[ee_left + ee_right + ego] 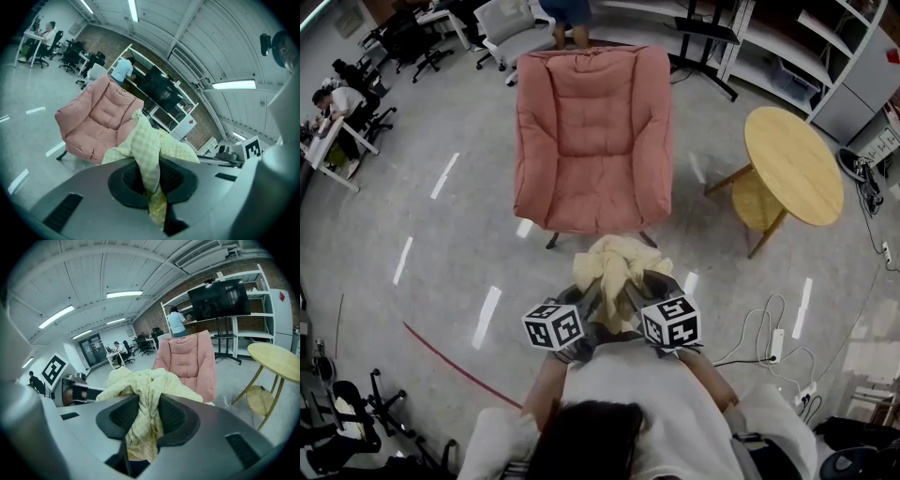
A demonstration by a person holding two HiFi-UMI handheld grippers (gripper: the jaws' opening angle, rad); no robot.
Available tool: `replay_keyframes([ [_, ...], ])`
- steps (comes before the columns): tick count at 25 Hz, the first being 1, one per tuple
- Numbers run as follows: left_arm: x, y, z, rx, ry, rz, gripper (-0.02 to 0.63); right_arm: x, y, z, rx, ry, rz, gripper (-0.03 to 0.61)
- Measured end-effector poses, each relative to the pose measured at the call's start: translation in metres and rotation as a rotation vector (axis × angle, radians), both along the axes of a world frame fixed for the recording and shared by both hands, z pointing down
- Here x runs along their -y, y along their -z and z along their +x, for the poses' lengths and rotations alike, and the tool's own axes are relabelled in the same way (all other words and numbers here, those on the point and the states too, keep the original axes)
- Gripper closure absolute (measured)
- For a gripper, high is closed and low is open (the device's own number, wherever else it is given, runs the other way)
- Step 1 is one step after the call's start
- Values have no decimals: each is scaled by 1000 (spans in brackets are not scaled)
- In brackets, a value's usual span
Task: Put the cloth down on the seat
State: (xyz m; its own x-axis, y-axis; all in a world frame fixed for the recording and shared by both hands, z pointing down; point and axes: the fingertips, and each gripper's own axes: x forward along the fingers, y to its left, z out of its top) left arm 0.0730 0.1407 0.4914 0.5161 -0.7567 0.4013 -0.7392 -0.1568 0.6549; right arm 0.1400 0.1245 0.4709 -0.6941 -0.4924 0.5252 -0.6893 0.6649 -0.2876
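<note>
Currently the left gripper (150, 177) and right gripper (143, 417) each pinch the bunched yellow cloth (620, 263), held short of the pink seat (592, 190) ahead, so the next move likely calls for reaching forward, lowering and releasing.

Grey speckled floor (441, 234) with pale glare streaks; red line (455, 359) at lower left. Round wooden table (794, 164) to the right, lower shelf beneath. White shelving (848, 56) behind it. Black office chairs (412, 42) far left. Power strip (776, 345) and cables (750, 328) on floor. Brick wall (154, 310), ceiling light strips (124, 294), black screen (220, 298).
</note>
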Motion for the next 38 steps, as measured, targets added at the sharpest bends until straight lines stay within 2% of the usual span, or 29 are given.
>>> replay_keyframes([
  [4, 2, -4, 0, 4, -7, -11, 566, 0, -1, 1, -14, -7, -1, 431],
  [10, 13, -14, -2, -28, -16, -18, 566, 10, -10, -1, -23, -26, -26, 431],
  [18, 55, -21, -10, -29, -47, -27, 566, 49, -16, -7, -38, -58, -32, 431],
  [38, 201, -32, -93, -26, -115, -61, 566, 189, -29, -88, -72, -99, -82, 431],
])
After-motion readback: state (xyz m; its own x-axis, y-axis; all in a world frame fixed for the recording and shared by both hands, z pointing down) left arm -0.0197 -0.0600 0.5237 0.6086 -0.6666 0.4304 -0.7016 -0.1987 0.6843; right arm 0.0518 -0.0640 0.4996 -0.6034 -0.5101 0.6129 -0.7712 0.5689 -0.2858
